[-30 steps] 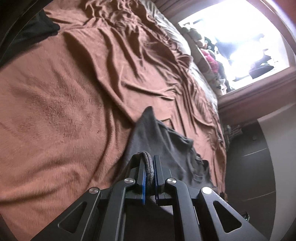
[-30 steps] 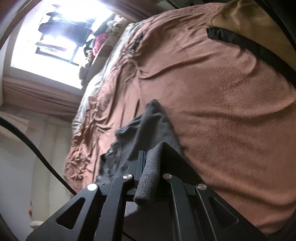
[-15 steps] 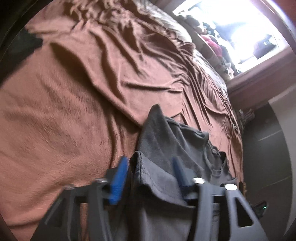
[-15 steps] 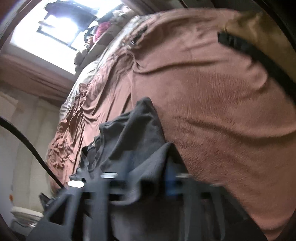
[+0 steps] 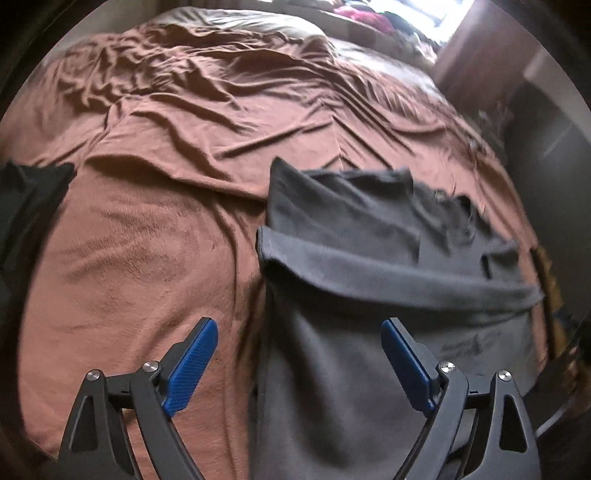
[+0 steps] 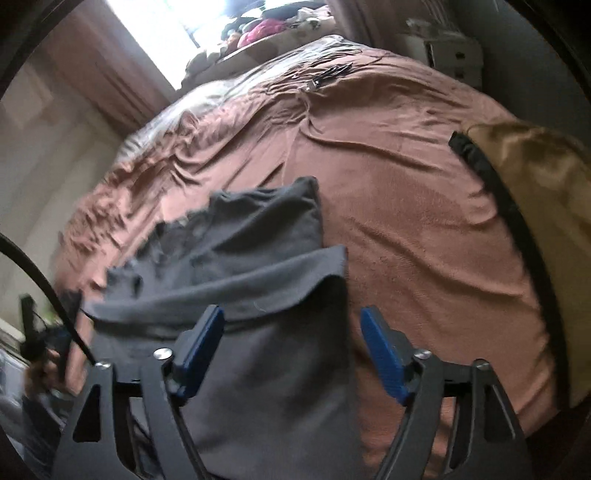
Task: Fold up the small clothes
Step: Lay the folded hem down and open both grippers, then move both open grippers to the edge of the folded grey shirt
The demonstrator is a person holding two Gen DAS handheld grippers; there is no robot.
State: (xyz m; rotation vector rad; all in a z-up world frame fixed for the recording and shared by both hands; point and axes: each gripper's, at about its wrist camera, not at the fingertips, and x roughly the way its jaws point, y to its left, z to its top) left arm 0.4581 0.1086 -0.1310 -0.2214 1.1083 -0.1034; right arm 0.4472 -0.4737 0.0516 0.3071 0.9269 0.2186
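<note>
A dark grey garment (image 5: 362, 295) lies on the brown bed cover (image 5: 155, 236), its near part folded over the far part with the hem running across. My left gripper (image 5: 299, 332) hovers above the garment's left edge; its jaws are opening and its blue pads (image 5: 192, 365) touch nothing. In the right wrist view the same grey garment (image 6: 258, 280) lies below my right gripper (image 6: 291, 321), which hangs over the garment's right edge. Its jaws are opening too, with its pads (image 6: 380, 354) clear of the cloth.
Rumpled brown cover (image 6: 406, 206) fills the bed. A dark cloth (image 5: 26, 206) lies at the left edge. A tan cushion with a black strap (image 6: 535, 192) sits at the right. A bright window (image 6: 177, 22) with piled clothes stands beyond. A black cable (image 6: 48, 295) crosses the left.
Both grippers were shut on the garment's hem corners; they have let go, spread wide and lifted. The folded edge now lies on the garment, and both views have rolled.
</note>
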